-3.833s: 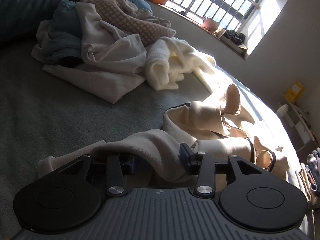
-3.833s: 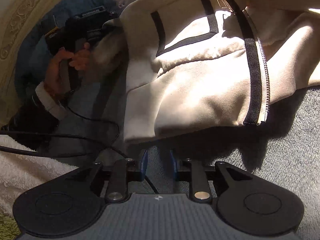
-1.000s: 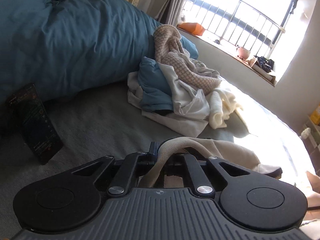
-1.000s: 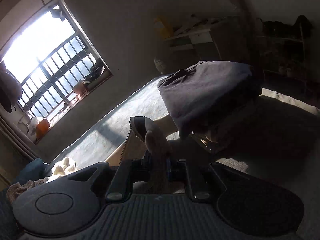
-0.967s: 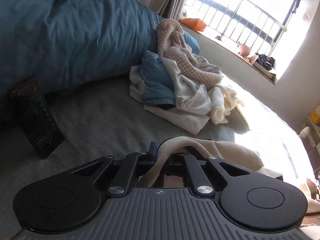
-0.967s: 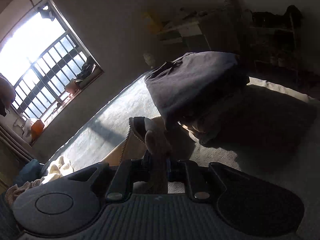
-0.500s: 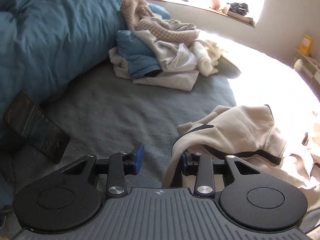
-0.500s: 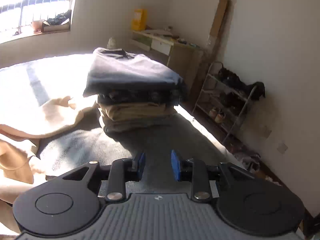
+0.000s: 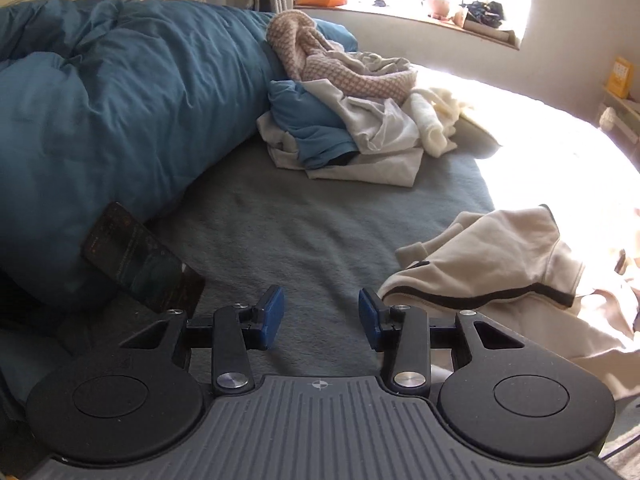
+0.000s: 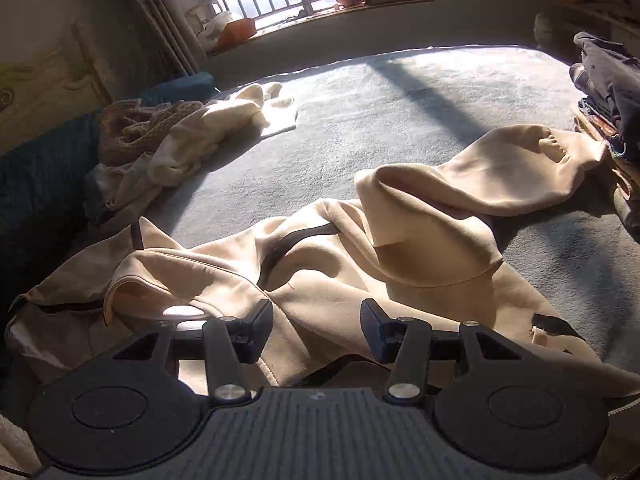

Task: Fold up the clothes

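Note:
A cream zip jacket with black trim (image 10: 360,264) lies crumpled on the grey bed cover, one sleeve (image 10: 500,176) stretched to the right. It also shows in the left wrist view (image 9: 500,264) at the right. My left gripper (image 9: 320,316) is open and empty over bare grey cover, just left of the jacket. My right gripper (image 10: 316,328) is open and empty, hovering over the jacket's near part.
A pile of unfolded clothes (image 9: 352,120) lies at the back by a blue duvet (image 9: 100,120). A dark phone (image 9: 140,264) leans on the duvet. A stack of folded clothes (image 10: 612,92) stands at the right. The grey cover (image 9: 300,220) lies between.
Both grippers have let go of the jacket and opened wider. The jacket now lies on the bed. The right view has swung from the folded stack to the jacket.

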`<state>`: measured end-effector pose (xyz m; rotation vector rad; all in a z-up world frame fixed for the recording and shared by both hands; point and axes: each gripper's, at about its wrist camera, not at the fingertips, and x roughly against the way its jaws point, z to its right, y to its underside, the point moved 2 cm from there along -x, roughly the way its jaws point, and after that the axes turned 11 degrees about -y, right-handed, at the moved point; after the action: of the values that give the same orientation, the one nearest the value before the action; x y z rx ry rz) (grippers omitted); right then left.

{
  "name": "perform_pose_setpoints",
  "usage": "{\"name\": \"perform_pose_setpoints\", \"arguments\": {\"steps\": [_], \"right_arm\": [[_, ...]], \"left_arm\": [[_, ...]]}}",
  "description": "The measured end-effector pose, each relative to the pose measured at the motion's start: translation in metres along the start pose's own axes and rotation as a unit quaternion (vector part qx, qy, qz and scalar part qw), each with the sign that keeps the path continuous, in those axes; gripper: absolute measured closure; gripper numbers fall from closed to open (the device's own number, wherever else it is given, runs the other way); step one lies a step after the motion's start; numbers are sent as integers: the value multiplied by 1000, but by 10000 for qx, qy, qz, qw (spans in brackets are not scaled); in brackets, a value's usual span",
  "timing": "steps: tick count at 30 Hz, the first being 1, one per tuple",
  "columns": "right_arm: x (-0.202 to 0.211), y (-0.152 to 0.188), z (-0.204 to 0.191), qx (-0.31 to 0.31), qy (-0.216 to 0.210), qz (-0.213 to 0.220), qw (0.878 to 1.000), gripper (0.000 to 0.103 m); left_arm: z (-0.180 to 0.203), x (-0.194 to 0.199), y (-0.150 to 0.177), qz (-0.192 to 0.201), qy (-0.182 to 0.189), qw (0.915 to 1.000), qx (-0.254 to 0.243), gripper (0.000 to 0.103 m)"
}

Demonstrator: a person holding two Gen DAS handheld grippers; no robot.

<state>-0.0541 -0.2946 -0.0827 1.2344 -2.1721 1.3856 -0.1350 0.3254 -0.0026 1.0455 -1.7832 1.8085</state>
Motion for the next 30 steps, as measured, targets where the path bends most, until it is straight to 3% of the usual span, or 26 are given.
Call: {"name": "perform_pose_setpoints", "arguments": {"steps": [3, 6, 9, 11, 15, 18, 19, 20, 22, 24, 27, 30], "right_arm": [[-25, 10, 6, -916, -488, -207, 9944, 52], [-31, 16, 15, -1470, -592, -245, 9871, 52], [-38, 22, 24, -2020, -695, -281, 9765, 52], [-42, 26, 30, -2383, -762, -305, 9677, 52], [-47, 34, 45, -2992, -806, -209, 9505, 50], [-45, 40, 61, -3291, -713, 67, 9416, 50], [-45, 42, 67, -3389, -682, 159, 9382, 50], [-44, 45, 72, -3487, -650, 251, 9346, 50], [-44, 49, 84, -3680, -587, 435, 9270, 50], [-44, 52, 94, -3862, -532, 573, 9191, 50], [-61, 55, 98, -4139, -591, 285, 9080, 50], [-79, 62, 95, -4323, -791, 73, 8982, 50]], "left_arm": [[63, -13, 1, 83, 755, 9952, -624, 60], [144, -35, 6, 131, 1592, 9769, -1420, 51], [212, -53, 14, 237, 1973, 9560, -2159, 50], [250, -58, 25, 506, 1926, 9471, -2518, 49], [287, -64, 30, 997, 1763, 9443, -2594, 42], [298, -74, 29, 1195, 1422, 9457, -2667, 44], [300, -77, 28, 1238, 1322, 9462, -2682, 46], [299, -80, 26, 1252, 1284, 9466, -2679, 58], [296, -84, 21, 1234, 1291, 9491, -2595, 66], [292, -84, 15, 1298, 1254, 9526, -2451, 83], [288, -86, 7, 1409, 1184, 9567, -2255, 92], [287, -92, 0, 1405, 1104, 9611, -2105, 94]]}}
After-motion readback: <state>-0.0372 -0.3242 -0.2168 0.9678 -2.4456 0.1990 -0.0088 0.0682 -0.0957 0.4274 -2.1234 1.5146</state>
